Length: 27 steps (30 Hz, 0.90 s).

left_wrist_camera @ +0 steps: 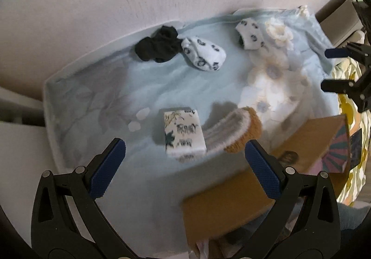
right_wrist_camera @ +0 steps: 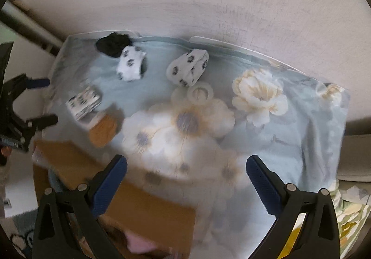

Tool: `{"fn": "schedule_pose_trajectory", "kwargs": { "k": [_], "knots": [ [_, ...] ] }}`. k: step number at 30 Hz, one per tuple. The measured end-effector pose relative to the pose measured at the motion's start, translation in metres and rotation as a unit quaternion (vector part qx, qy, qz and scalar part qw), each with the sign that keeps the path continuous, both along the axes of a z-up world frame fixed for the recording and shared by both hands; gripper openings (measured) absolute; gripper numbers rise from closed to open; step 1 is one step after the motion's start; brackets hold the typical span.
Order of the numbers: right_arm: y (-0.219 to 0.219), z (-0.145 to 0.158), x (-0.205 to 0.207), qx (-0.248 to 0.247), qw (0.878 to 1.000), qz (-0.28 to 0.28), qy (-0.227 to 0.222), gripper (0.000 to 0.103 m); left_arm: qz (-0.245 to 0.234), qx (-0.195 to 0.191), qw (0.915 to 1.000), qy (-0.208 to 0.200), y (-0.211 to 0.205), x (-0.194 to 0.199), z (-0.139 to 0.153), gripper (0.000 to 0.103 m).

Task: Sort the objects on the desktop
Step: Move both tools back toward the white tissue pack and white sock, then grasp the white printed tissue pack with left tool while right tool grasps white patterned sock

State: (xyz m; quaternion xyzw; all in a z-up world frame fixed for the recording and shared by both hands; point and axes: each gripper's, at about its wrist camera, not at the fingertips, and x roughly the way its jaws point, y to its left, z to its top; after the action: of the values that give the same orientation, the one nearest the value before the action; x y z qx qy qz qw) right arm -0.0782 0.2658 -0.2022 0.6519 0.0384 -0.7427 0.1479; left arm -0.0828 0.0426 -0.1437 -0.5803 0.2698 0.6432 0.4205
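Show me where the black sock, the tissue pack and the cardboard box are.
black sock (left_wrist_camera: 157,46): left wrist view, middle of the bundle.
tissue pack (left_wrist_camera: 183,135): left wrist view, printed top face.
cardboard box (right_wrist_camera: 148,208): right wrist view, brown flap.

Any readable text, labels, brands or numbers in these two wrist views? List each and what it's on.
None can be read.
Tissue pack: dark printed marks among the pattern, too blurred to read.
Cardboard box: round dark mark on the flap and colourful print on its side, no legible words.
Left gripper body, seen in the right wrist view: a pale strip, too small and blurred.
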Motion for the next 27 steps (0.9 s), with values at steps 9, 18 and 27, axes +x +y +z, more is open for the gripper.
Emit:
{"fn": "schedule_pose_trajectory", "kwargs": {
  "k": [9,18,27],
  "knots": [
    [-0.024,-0.036,-0.057,0.005,1.000,-0.005,-0.010,0.103,0.001,-0.022,0.9994,-0.026,0.018,-0.018,-0.046,0.099],
    [-0.042,-0.053,-0.083,0.019,1.000,-0.003,-0.010,0.101,0.005,-0.033,0.9985,-0.043,0.017,-0.023,-0.065,0.090],
    [-0.046,-0.065,-0.087,0.031,0.999,0.004,-0.014,0.048,-0.006,-0.044,0.9984,-0.036,0.012,-0.018,-0.074,0.046]
  ]
}}
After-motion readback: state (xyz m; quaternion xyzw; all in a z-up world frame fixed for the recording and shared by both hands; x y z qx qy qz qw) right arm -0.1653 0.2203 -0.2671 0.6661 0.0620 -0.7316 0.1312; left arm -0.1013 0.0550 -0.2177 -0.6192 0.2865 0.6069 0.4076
